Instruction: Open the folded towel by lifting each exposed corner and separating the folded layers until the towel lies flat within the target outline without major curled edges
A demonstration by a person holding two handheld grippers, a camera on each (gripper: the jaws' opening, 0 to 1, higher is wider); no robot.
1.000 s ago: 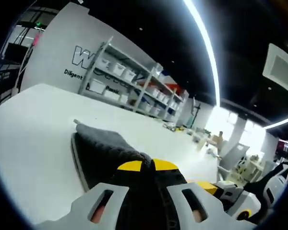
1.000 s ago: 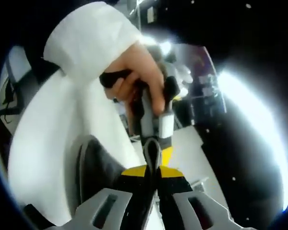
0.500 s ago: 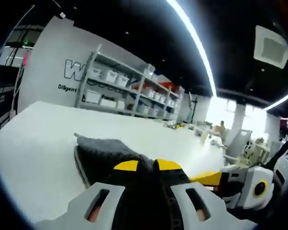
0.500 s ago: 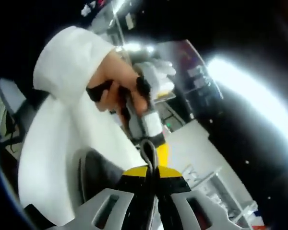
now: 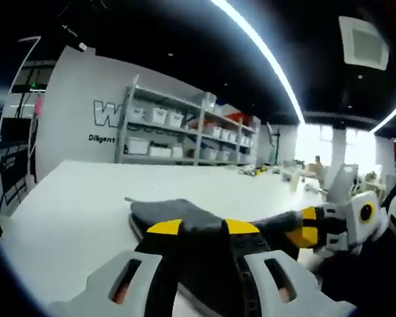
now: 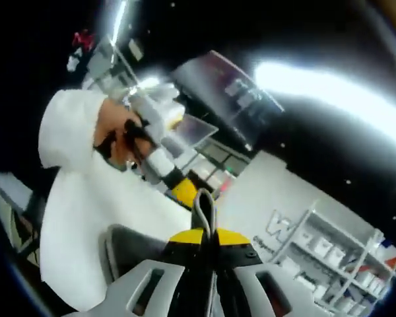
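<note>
A dark grey towel [image 5: 204, 214] lies partly on the white table [image 5: 66, 218] and stretches rightward. My left gripper [image 5: 203, 228] has its yellow-tipped jaws on either side of a thick fold of it, cloth filling the gap. The right gripper [image 5: 308, 228] comes in from the right, pinching the towel's far end. In the right gripper view, my right gripper [image 6: 210, 236] is shut on a thin towel edge [image 6: 203, 201] that stands up between its tips. More towel [image 6: 129, 244] hangs to the left. The left gripper [image 6: 185, 191] is beyond, held by a hand [image 6: 119, 132].
Metal shelves with white bins [image 5: 185, 132] stand along a lettered wall behind the table. A white sleeve [image 6: 69, 129] reaches in at the left of the right gripper view. More shelving [image 6: 330, 254] shows at lower right there. Bare table [image 6: 86, 211] lies under the towel.
The two grippers have drawn apart and the towel now spans wider between them. Both views have tilted. The gap between my left jaws looks wider, still filled with cloth.
</note>
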